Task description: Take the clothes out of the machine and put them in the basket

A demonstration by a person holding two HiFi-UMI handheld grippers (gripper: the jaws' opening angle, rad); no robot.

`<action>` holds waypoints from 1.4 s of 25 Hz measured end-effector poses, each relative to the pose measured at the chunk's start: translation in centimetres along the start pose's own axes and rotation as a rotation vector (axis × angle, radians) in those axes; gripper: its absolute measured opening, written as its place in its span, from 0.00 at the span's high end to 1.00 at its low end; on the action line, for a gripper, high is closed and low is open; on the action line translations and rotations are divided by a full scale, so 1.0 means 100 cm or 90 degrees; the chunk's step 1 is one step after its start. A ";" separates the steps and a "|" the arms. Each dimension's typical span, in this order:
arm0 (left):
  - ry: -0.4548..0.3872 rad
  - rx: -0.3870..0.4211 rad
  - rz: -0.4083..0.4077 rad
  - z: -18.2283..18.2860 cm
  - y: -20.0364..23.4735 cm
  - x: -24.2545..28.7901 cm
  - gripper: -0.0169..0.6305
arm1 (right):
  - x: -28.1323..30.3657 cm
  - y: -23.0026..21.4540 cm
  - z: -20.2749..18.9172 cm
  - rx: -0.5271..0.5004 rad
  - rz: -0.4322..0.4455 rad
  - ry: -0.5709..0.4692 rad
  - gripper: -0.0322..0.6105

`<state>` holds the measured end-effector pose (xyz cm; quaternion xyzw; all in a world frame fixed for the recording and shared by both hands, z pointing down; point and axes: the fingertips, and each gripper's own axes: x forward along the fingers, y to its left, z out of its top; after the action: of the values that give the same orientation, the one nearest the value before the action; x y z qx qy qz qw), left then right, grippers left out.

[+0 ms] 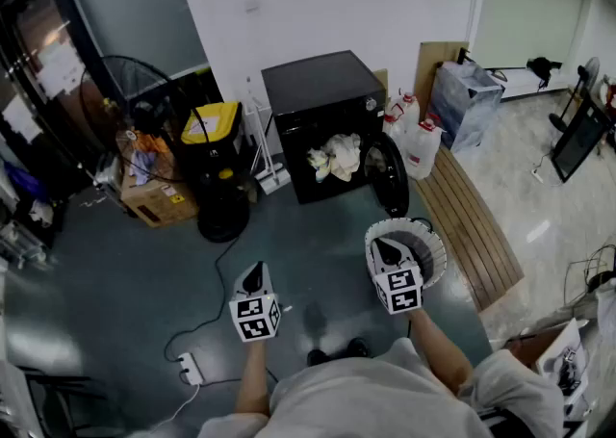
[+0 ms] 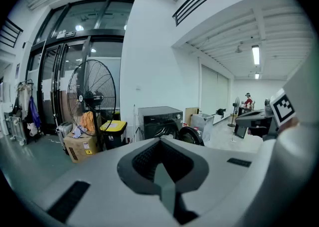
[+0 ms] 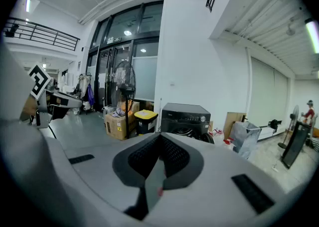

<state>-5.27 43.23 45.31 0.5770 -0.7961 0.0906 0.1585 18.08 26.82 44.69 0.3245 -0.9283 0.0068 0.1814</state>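
Both tongs sit nearest, held out level with one another ahead of the person's chest, each tipped slightly downward. Left gripper (image 1: 253, 279): jaws pressed together, nothing between them. Right gripper (image 1: 388, 253): jaws likewise pressed together and empty, overlapping the white basket (image 1: 441, 245) from the head view. Forearms are extended and roughly parallel, well short of the black machine (image 1: 313, 90). Its round door (image 1: 391, 174) stands swung open toward the basket. Pale clothes (image 1: 336, 157) bulge out of the drum opening, none yet in the basket as far as can be seen. Assessment: the clothes look light, soft and limp, likely to drape and trail; pinching a bunched fold at the protruding front edge should hold best. Risk noted of neighbouring items dragging out together.
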 end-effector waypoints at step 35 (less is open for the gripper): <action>0.002 0.000 0.004 0.028 -0.027 0.139 0.95 | 0.113 -0.066 0.005 -0.016 0.041 0.023 0.92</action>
<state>-7.10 29.10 47.58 0.5742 -0.7978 0.0919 0.1591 13.75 14.79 47.34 0.2921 -0.9348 0.0067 0.2019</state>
